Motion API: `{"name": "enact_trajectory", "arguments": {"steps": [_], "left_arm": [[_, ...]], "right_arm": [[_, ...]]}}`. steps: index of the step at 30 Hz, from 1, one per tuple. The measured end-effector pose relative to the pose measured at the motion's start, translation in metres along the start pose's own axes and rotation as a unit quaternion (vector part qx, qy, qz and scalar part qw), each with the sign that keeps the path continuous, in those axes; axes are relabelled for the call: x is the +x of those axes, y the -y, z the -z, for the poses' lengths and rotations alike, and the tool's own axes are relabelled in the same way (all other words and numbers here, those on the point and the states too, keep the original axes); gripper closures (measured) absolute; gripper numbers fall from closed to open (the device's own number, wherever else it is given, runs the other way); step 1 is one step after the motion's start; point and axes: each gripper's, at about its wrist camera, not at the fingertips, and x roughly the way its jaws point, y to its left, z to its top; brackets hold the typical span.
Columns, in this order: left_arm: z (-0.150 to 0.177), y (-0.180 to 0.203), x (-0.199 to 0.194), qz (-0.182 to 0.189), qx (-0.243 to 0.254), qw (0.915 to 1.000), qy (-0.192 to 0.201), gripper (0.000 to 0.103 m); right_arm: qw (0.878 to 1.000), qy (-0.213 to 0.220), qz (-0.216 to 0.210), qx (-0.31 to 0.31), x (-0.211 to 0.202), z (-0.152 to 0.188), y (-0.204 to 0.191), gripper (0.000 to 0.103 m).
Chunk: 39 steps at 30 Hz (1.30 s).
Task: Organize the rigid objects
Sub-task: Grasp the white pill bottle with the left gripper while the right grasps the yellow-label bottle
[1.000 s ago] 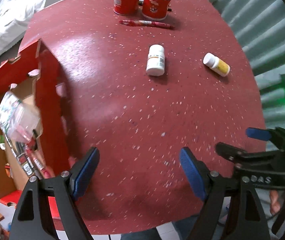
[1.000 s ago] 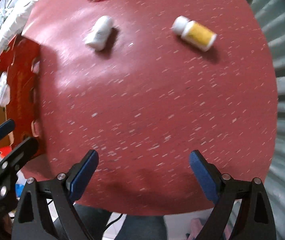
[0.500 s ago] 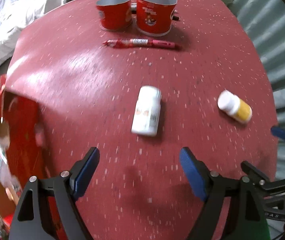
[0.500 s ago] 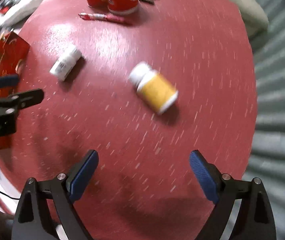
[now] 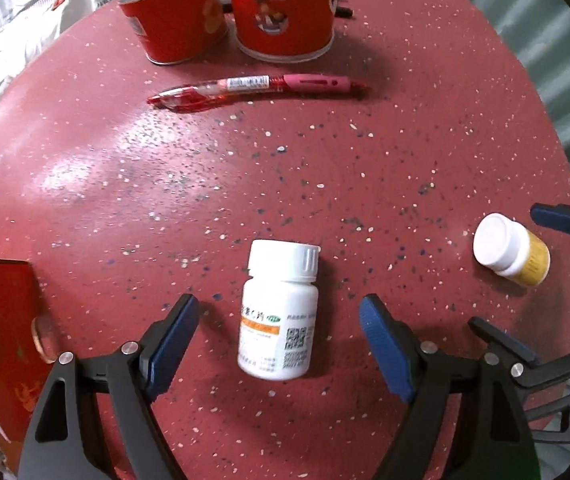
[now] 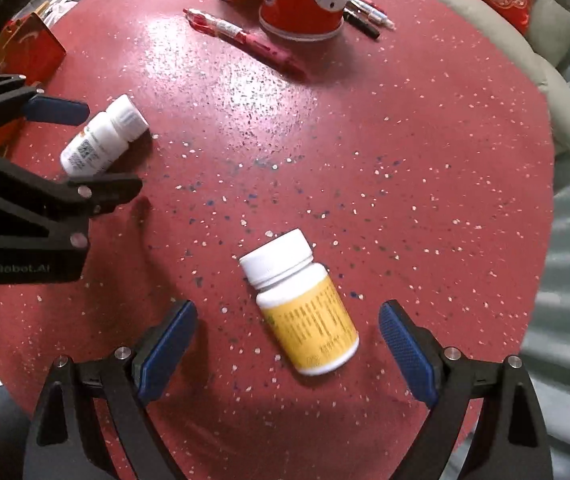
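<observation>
The left gripper (image 5: 279, 344) is held pointing down over the red speckled counter (image 5: 325, 168) with its jaws spread wide, and nothing is gripped by it; the white bottle (image 5: 279, 312) is seen lying on its side between the two blue pads, cap pointing away from the camera, with a clear gap of counter on either side so that neither pad touches it. The right gripper (image 6: 287, 346) is likewise held wide apart and empty above the yellow-labelled bottle (image 6: 305, 308), which lies on its side between the pads at a slant, its white cap toward the upper left, and is touched by neither pad. In the right wrist view the left gripper is seen at the left edge, straddling the white bottle. Farther across the counter a red pen (image 5: 257, 90) lies flat, and just behind it two red cups (image 5: 281, 4) stand upright side by side, with more pens (image 6: 365, 16) lying beside the larger cup. A red box (image 5: 1, 332) is seen at the left edge of the counter
</observation>
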Motion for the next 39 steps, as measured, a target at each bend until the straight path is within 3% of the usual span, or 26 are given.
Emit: {"name": "enact_trajectory", "arguments": {"steps": [3,6,9,16,20,22,23,26,39], "left_arm": [[-0.003,0.002,0.003,0.006,-0.003,0.9999,0.008,0.014],[-0.008,0.002,0.011,-0.012,-0.005,0.9998,0.013,0.004],[-0.01,-0.006,0.017,0.005,-0.026,0.9996,0.004,0.003],[-0.009,0.011,0.018,0.009,0.022,0.9997,-0.004,0.015],[-0.006,0.021,0.014,0.012,0.044,0.9989,-0.009,0.034],[-0.005,0.023,0.01,0.011,0.055,0.9984,-0.009,0.065],[-0.004,0.022,0.009,0.011,0.058,0.9982,-0.012,0.068],[0.003,0.024,0.007,0.019,0.055,0.9978,-0.031,0.068],[0.074,0.01,-0.05,0.033,0.037,0.9988,-0.003,0.068]], "right_arm": [[1.0,0.002,-0.007,-0.007,0.009,0.001,0.001,0.01],[1.0,-0.007,0.004,-0.026,0.015,0.001,0.003,0.011],[1.0,-0.007,-0.01,-0.029,0.017,-0.001,0.002,0.019],[0.999,-0.021,-0.016,-0.037,0.002,-0.007,-0.014,0.065],[0.999,-0.032,0.0,-0.032,-0.004,-0.004,-0.023,0.065],[0.999,-0.033,0.009,-0.025,-0.004,-0.002,-0.026,0.065],[0.999,-0.033,0.008,-0.019,-0.007,0.003,-0.027,0.065],[1.0,-0.03,0.004,0.003,-0.006,-0.005,-0.026,0.065],[0.988,-0.029,-0.067,0.135,-0.054,0.042,-0.03,0.065]]}}
